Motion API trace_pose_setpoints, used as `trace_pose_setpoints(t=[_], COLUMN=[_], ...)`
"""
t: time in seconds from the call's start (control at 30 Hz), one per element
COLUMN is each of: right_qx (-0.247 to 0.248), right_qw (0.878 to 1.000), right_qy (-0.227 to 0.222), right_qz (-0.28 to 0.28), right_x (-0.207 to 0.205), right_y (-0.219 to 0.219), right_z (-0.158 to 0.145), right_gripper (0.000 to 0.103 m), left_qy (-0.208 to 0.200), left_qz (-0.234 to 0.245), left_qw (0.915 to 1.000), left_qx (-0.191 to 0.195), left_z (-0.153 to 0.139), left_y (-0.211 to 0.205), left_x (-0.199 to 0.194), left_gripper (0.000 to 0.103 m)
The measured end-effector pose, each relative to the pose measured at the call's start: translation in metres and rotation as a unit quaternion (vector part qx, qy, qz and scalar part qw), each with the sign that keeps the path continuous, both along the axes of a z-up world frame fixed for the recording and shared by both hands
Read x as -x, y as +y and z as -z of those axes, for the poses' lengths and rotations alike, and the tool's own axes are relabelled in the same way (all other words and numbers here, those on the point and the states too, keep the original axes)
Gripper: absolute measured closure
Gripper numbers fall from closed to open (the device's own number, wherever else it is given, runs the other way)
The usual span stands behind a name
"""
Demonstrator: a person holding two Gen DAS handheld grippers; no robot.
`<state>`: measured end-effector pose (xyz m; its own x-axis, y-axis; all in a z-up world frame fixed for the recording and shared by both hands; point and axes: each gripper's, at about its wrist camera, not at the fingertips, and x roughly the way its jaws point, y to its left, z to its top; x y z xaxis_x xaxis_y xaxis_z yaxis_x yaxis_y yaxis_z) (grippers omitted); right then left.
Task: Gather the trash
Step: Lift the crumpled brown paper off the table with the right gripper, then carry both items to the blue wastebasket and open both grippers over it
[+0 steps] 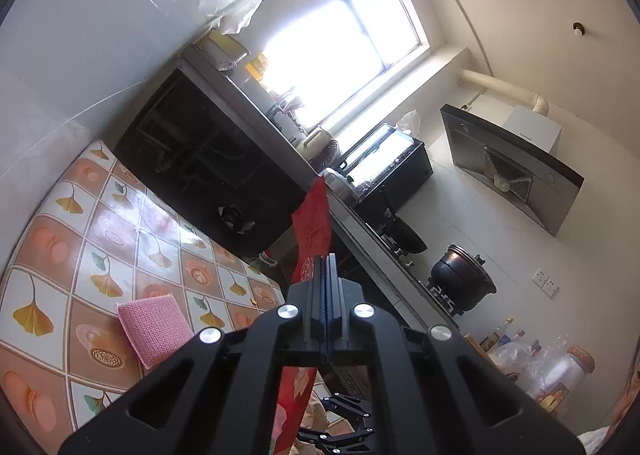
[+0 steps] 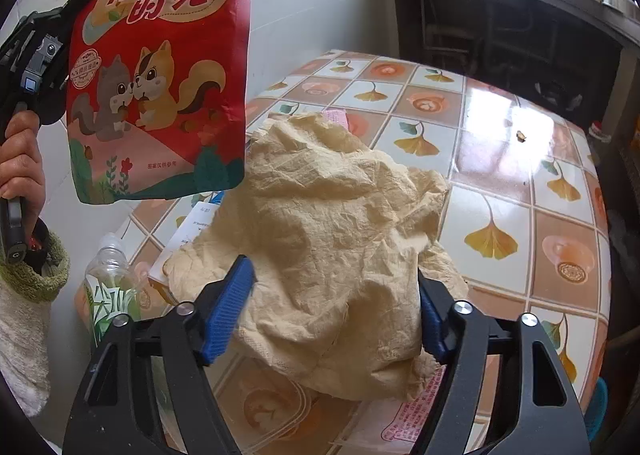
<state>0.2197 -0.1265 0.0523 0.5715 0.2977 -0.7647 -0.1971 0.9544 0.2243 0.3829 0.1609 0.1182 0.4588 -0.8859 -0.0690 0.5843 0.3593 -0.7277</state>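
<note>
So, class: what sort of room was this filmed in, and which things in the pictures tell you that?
Most likely a home kitchen: a range hood hangs on the wall above a gas stove with a black pot on it, and a tile-patterned table stands nearby.

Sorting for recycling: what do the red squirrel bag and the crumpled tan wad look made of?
Red bag: apparently printed plastic film, slightly glossy, holding stiff creases. Tan wad: looks like thin paper, matte, finely wrinkled, with soft folds; tissue or wrapping paper, hard to tell which.

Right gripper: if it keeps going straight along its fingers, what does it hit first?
Probably the crumpled tan paper: it already sits between the right gripper fingers and fills the line ahead. The tiled table lies beneath it.
</note>
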Motion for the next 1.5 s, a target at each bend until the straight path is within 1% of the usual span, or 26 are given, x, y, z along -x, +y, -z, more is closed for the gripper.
trace_pose_setpoints(t=[0.07,0.1,0.17,0.2,0.27,0.33,0.4,0.5,0.63,0.7,0.87,1.0,1.17,1.27,1.37,1.43,1.5], right_qx=[-0.004,-0.006,-0.012,-0.014,-0.02,-0.031,-0.044,-0.081,-0.133,-0.152,-0.171,-0.174,-0.169,-0.157,-0.138,-0.131,-0.123], right_qw=[1.0,1.0,1.0,1.0,1.0,0.999,0.999,0.996,0.988,0.983,0.975,0.969,0.957,0.946,0.933,0.921,0.908], right_qy=[0.003,0.004,0.007,0.007,0.008,0.004,-0.003,-0.019,-0.046,-0.058,-0.092,-0.111,-0.126,-0.13,-0.125,-0.115,-0.104], right_qz=[0.0,0.001,0.004,0.007,0.012,0.022,0.031,0.045,0.07,0.081,0.109,0.137,0.197,0.25,0.308,0.349,0.386], right_x=[-0.003,-0.004,-0.005,-0.006,-0.007,-0.007,-0.007,0.0,0.012,0.019,0.048,0.084,0.14,0.181,0.219,0.248,0.271], right_y=[0.0,-0.001,-0.003,-0.004,-0.008,-0.013,-0.019,-0.032,-0.059,-0.07,-0.095,-0.116,-0.152,-0.18,-0.21,-0.231,-0.249], right_z=[0.0,0.0,0.0,-0.001,-0.001,-0.003,-0.008,-0.02,-0.039,-0.047,-0.068,-0.079,-0.081,-0.078,-0.067,-0.055,-0.041], right_gripper=[0.055,0.059,0.072,0.076,0.091,0.096,0.097,0.098,0.098,0.098,0.098,0.098,0.098,0.098,0.098,0.098,0.098], left_qy=[0.0,-0.001,-0.003,-0.004,-0.008,-0.01,-0.014,-0.021,-0.029,-0.034,-0.047,-0.06,-0.078,-0.088,-0.089,-0.079,-0.073], left_qz=[0.001,0.0,-0.001,-0.003,-0.005,-0.007,-0.009,-0.011,-0.009,-0.005,0.014,0.04,0.091,0.131,0.171,0.205,0.228], left_qw=[1.0,1.0,1.0,1.0,0.9999,0.9999,0.9998,0.9996,0.9994,0.9992,0.9987,0.9974,0.9927,0.987,0.9804,0.9745,0.9689], left_qx=[0.0,-0.001,0.0,0.001,0.004,0.007,0.009,0.012,0.02,0.019,0.014,0.003,-0.012,-0.029,-0.042,-0.048,-0.061], left_z=[0.0,-0.001,-0.002,-0.003,-0.005,-0.009,-0.013,-0.019,-0.028,-0.033,-0.048,-0.06,-0.071,-0.072,-0.067,-0.059,-0.051], left_y=[0.0,0.0,0.0,0.0,0.0,0.0,0.001,0.001,-0.001,-0.005,-0.025,-0.057,-0.121,-0.177,-0.234,-0.28,-0.324], left_x=[0.001,0.002,0.003,0.003,0.005,0.008,0.01,0.015,0.022,0.028,0.044,0.062,0.089,0.108,0.124,0.136,0.148], left_gripper=[0.103,0.103,0.103,0.103,0.103,0.103,0.103,0.103,0.103,0.103,0.103,0.103,0.103,0.103,0.103,0.103,0.103])
